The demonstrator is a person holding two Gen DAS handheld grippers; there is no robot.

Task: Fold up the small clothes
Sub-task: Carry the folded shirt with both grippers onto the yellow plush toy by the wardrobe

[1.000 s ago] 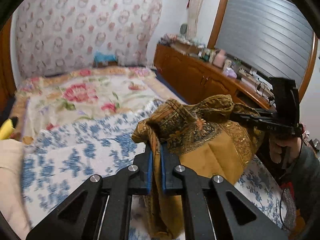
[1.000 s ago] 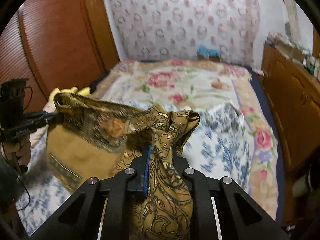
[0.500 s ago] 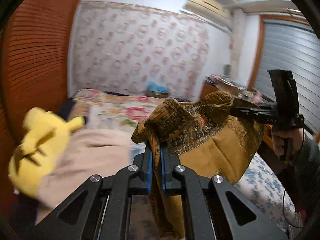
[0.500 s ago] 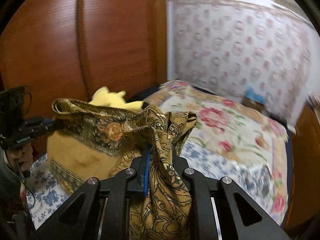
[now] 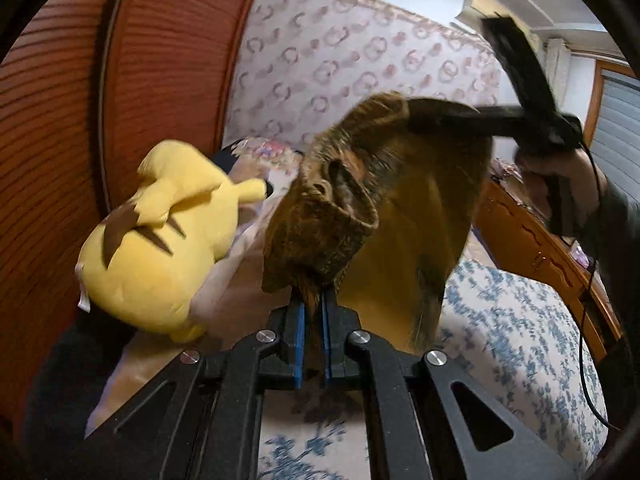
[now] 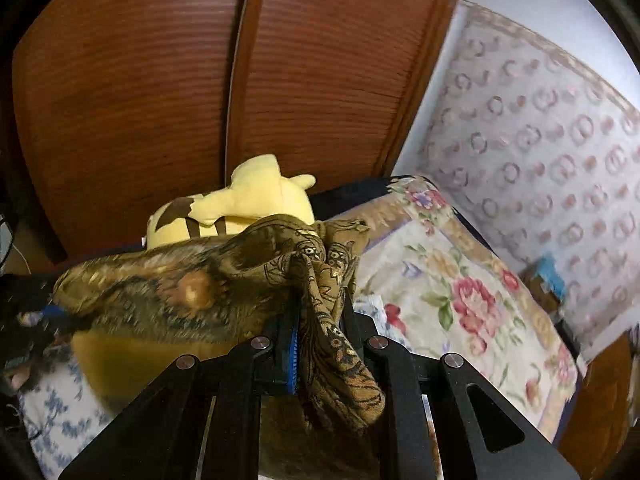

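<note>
A brown and gold patterned garment [image 5: 400, 208] hangs in the air between my two grippers, above the bed. My left gripper [image 5: 311, 312] is shut on one bunched corner of it. My right gripper [image 6: 316, 320] is shut on the other corner, with cloth [image 6: 224, 280] draped over its fingers. In the left wrist view the right gripper [image 5: 436, 114] shows at upper right, held by a hand, with the garment stretched from it. The lower hem hangs loose and blurred.
A yellow plush toy [image 5: 160, 240] lies on a pillow by the wooden wardrobe doors [image 6: 200, 80]. The bed has a blue-flowered sheet [image 5: 512, 328] and a rose-patterned quilt [image 6: 452, 288]. A wooden cabinet [image 5: 532, 240] runs along the right side.
Both grippers have swung left toward the wardrobe and plush toy, carrying the garment. The right gripper has risen higher than the left. Both stay shut on the cloth.
</note>
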